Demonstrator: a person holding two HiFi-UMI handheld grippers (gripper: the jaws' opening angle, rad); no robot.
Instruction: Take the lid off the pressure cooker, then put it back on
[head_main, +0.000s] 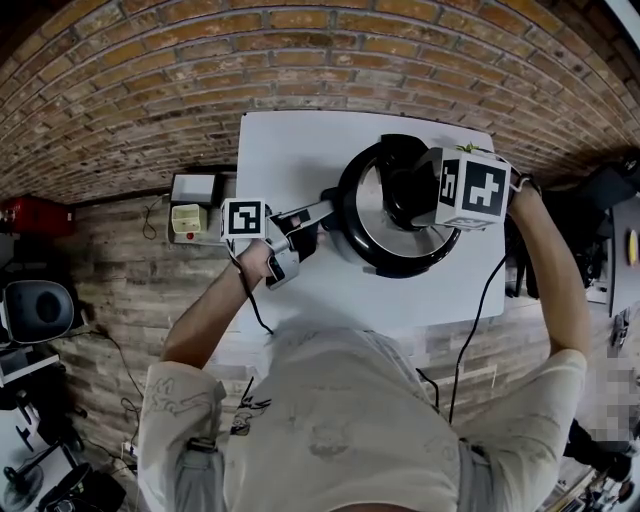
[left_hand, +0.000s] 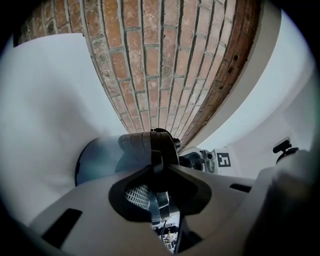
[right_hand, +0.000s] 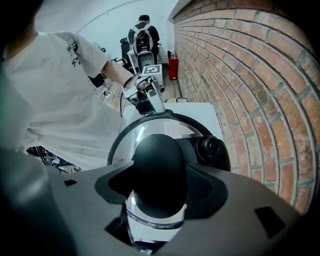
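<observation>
The steel pressure cooker (head_main: 365, 250) stands on the white table (head_main: 285, 150) with its shiny lid (head_main: 372, 215) in place. My left gripper (head_main: 318, 215) points level at the cooker's left side, shut on the black side handle (left_hand: 150, 145); the steel wall (left_hand: 97, 160) curves off to the left of it. My right gripper (head_main: 405, 192) comes down from above. It is shut on the rounded black lid knob (right_hand: 159, 172), whose sides meet both pads. The lid (right_hand: 150, 131) spreads beyond the knob, with a black valve (right_hand: 210, 148) on its right part. The left gripper (right_hand: 150, 95) shows across the lid.
A small cream box (head_main: 188, 220) and a grey tray sit on the brick floor left of the table. A red object (head_main: 30, 215) and a black chair (head_main: 38, 310) stand further left. Another person (right_hand: 142, 30) is far down the room beside the brick wall (right_hand: 240, 75).
</observation>
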